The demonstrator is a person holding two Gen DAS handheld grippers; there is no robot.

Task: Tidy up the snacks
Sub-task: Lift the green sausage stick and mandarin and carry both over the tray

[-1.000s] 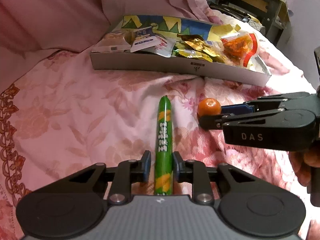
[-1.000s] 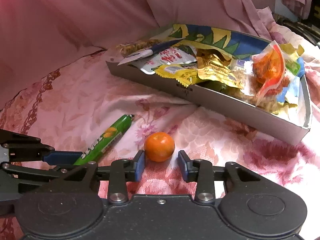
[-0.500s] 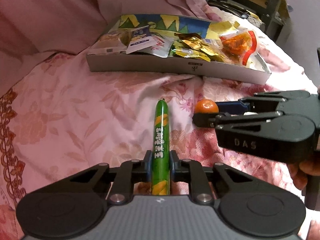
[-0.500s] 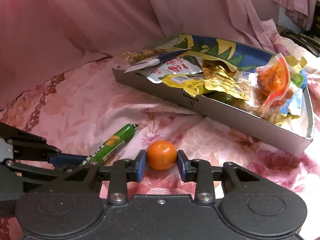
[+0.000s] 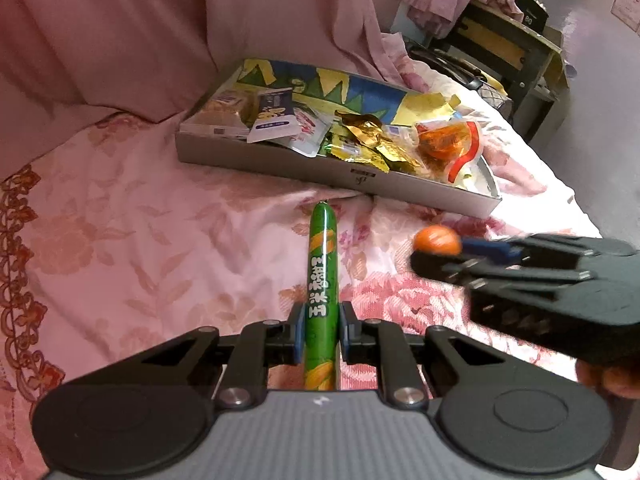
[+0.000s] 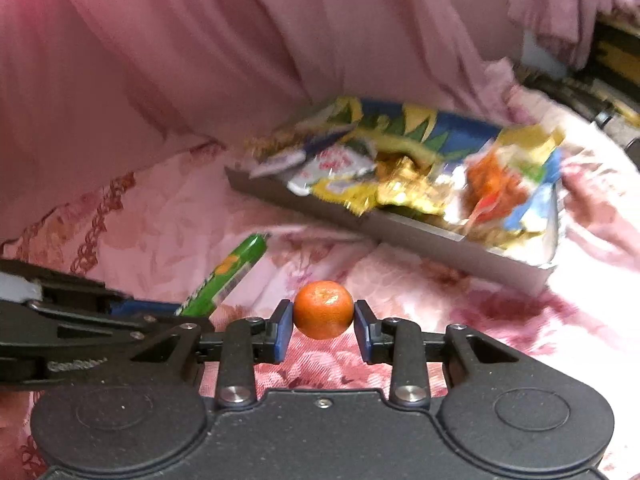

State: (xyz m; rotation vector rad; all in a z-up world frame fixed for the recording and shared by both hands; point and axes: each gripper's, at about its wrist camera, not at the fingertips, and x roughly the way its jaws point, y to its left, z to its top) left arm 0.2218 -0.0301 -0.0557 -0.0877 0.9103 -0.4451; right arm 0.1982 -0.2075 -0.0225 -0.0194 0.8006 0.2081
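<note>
On the pink floral bedspread [image 5: 140, 220], the left gripper [image 5: 319, 330] pinches a slick, stiff green sausage stick [image 5: 322, 280] near its tail, while the right gripper [image 6: 323, 326] clamps a small, bruisable orange mandarin [image 6: 323, 309] across its middle, the grey snack-filled tray [image 5: 280, 162] ahead.

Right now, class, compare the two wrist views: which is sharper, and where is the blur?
Left wrist view: mostly sharp, green sausage stick crisp, only the right gripper smeared. Right wrist view: snack tray blurred, mandarin fairly clear.
</note>
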